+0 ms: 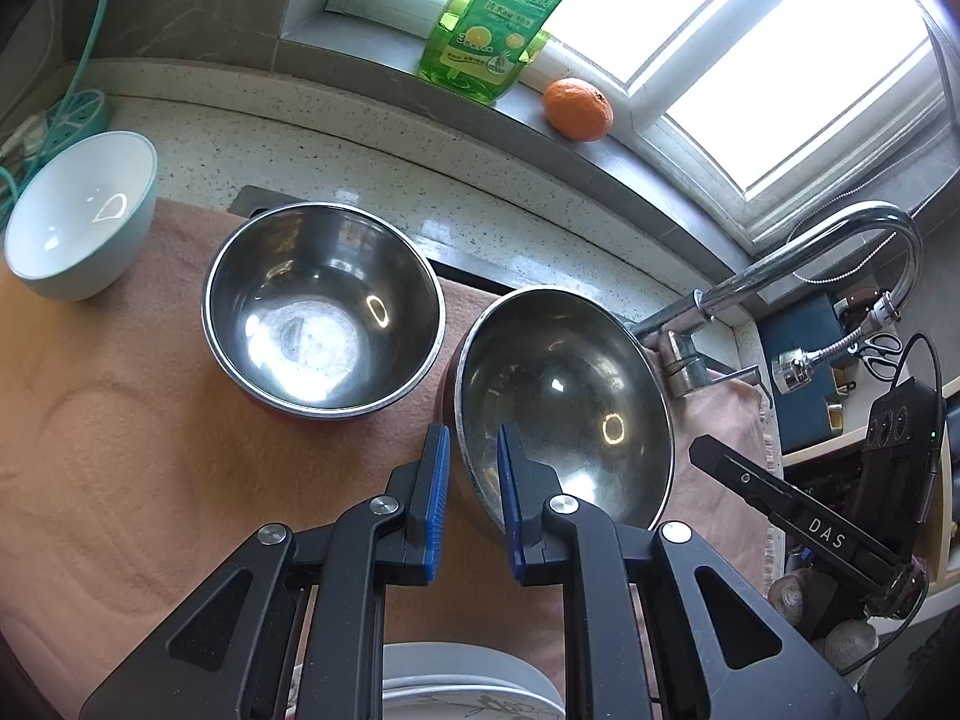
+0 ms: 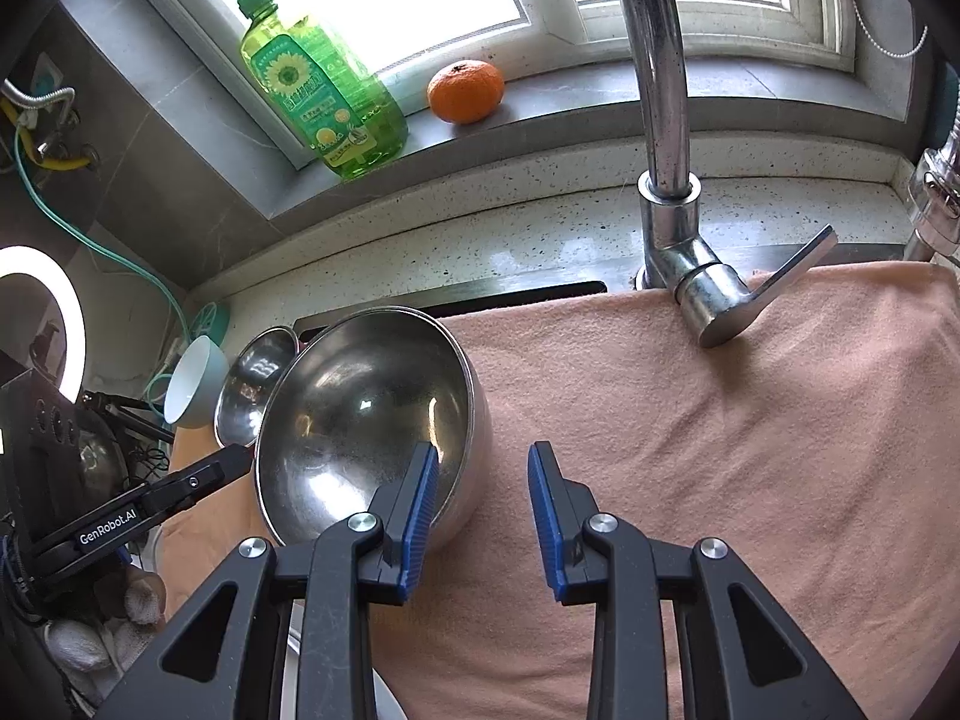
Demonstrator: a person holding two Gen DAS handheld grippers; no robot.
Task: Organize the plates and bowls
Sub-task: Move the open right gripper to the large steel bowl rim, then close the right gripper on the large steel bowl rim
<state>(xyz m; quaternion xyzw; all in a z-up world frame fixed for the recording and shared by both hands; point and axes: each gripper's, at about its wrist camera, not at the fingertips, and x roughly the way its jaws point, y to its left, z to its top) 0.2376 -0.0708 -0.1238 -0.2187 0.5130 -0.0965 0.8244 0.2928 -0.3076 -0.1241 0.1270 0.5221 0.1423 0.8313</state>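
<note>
Three bowls sit in a row on the peach towel (image 1: 120,450) spread over the counter. A white bowl (image 1: 78,216) stands at the far left of the left wrist view, an upright steel bowl (image 1: 324,306) is at centre, and a tilted steel bowl (image 1: 564,396) is just right of it, its mouth leaning toward the camera.

The left gripper (image 1: 471,438) has its blue pads on either side of the tilted bowl's near rim, one inside and one outside, with only a narrow gap between them, so it is clamped on that rim. The right gripper (image 2: 480,456) holds nothing: its jaws stand apart, the left pad lies across the bowl's right wall, and the right pad is clear of it over bare towel.

Stacked plates (image 1: 468,678) show at the bottom edge, behind the left gripper's fingers. A chrome tap (image 2: 654,90) rises at upper right. On the window sill, a green detergent bottle (image 2: 324,96) stands beside an orange (image 2: 465,90).
</note>
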